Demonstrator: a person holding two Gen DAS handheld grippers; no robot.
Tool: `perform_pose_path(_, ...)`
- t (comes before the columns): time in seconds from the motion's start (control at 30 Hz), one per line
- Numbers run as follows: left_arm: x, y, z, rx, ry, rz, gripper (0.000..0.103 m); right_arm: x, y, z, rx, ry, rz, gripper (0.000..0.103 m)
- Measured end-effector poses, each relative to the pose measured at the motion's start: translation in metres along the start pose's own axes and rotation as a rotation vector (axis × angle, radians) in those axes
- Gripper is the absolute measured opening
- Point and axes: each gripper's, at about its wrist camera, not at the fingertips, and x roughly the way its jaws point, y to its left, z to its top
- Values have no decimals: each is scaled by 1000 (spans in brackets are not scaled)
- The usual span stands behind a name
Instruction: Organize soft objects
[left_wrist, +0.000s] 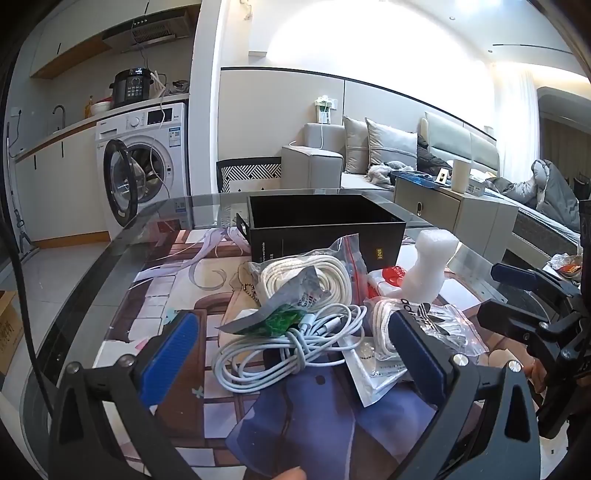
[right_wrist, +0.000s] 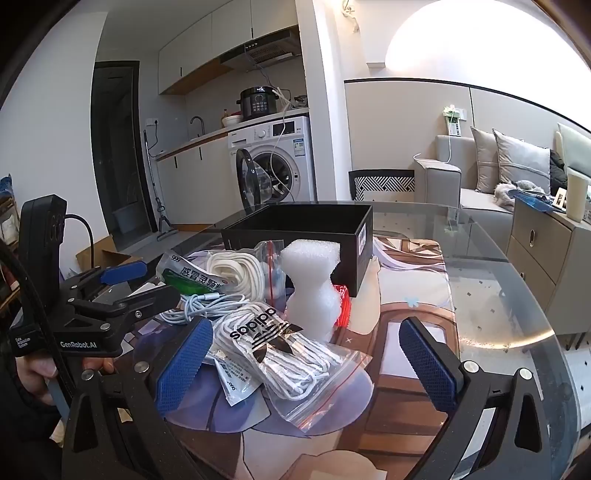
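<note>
A pile of soft items lies on the glass table in front of an open black box (left_wrist: 321, 221) (right_wrist: 295, 230). It holds a coiled pale cable (left_wrist: 288, 339) (right_wrist: 199, 302), a zip bag of white cord (left_wrist: 306, 277) (right_wrist: 236, 273), an Adidas-printed bag of white laces (right_wrist: 284, 350) (left_wrist: 428, 325), a green medicine sachet (right_wrist: 188, 273) (left_wrist: 284, 317) and a white foam piece (left_wrist: 428, 266) (right_wrist: 310, 280). My left gripper (left_wrist: 291, 358) is open, its fingers either side of the cable. My right gripper (right_wrist: 306, 365) is open, above the Adidas bag.
A printed mat (left_wrist: 177, 295) covers the table under the glass. The rounded table edge (right_wrist: 535, 332) runs at the right. A washing machine (left_wrist: 144, 162) with its door open stands behind, and a sofa (left_wrist: 369, 162) and a cabinet (right_wrist: 543, 243) are to the right.
</note>
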Motion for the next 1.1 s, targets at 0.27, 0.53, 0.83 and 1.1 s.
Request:
perform_pose_path(0.27,1,0,1,1,1,1,103,1,0,0,-1,2,0,103)
perform_pose_path(0.53,0,-1,2,-2,-1,5,103,1,0,-1,-2,2,0,103)
perform_pose_path(0.83,0,-1,2,-1,-1,5,103,1,0,-1,-2,4,1,103)
perform_pose_path(1.1,0,-1,2,-1,-2,5,103,1,0,-1,-2,4,-1,103)
